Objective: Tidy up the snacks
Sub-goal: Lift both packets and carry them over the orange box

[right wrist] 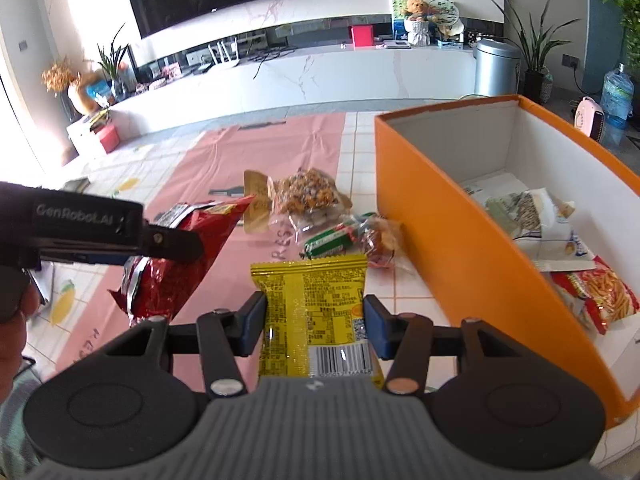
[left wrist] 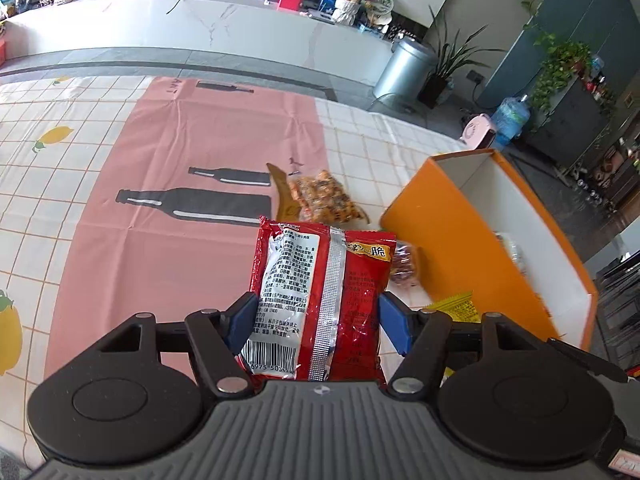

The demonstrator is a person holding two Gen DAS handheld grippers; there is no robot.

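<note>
Red snack bag (left wrist: pixel 320 300) is clamped in the left gripper (left wrist: pixel 318 320); yellow packet (right wrist: pixel 314 312) is pinched by the right gripper (right wrist: pixel 314 326). Packets inside the orange box (right wrist: pixel 440 248) are only properly seen from the right wrist.

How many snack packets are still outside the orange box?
4: red packet in the left tool, yellow packet in the right tool, two clear bags on the table. Others may be hidden.

Red bag (left wrist: pixel 320 300): glossy crinkled foil-plastic, silver seam
Yellow packet (right wrist: pixel 316 312): shiny plastic film
Box (right wrist: pixel 440 248): matt orange card, white inside
Tabletop (left wrist: pixel 160 260): smooth creased printed cloth
Clear bag (right wrist: pixel 308 196): transparent glossy plastic
Gripper pads (left wrist: pixel 240 320): matt blue
Bin (left wrist: pixel 404 66): brushed metal
</note>
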